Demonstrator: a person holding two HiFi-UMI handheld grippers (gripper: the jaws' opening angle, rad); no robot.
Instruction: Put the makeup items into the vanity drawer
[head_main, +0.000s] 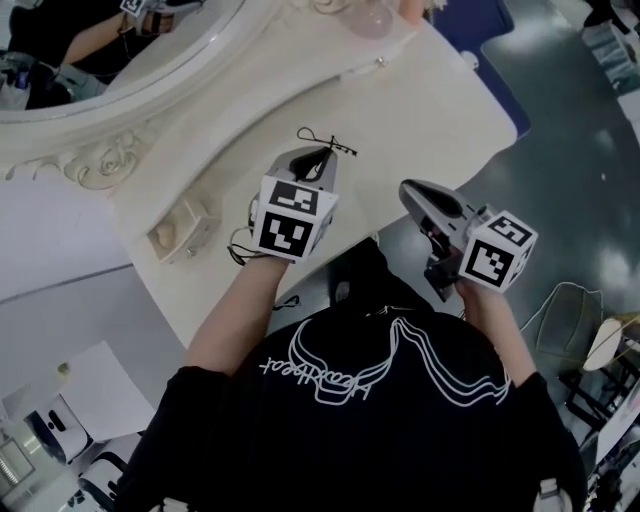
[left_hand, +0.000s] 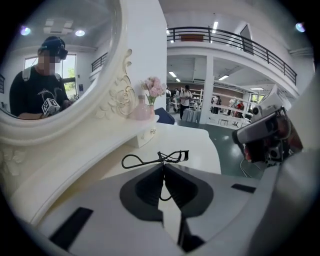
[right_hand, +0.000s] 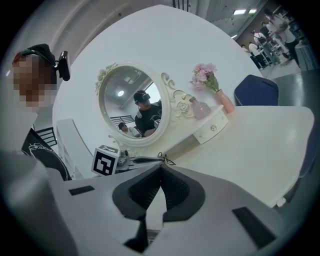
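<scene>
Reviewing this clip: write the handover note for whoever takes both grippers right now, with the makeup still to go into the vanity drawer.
Left gripper: shut on the eyelash curler, held over the vanity top.
Right gripper: shut, empty, near the table's front edge.
Drawers: the left drawer and the right drawer both look closed.
Done: curler picked up.
Left: open a drawer, probably with the free right gripper, then place the curler inside. No other makeup items show on the vanity top.

No readable text or labels.
</scene>
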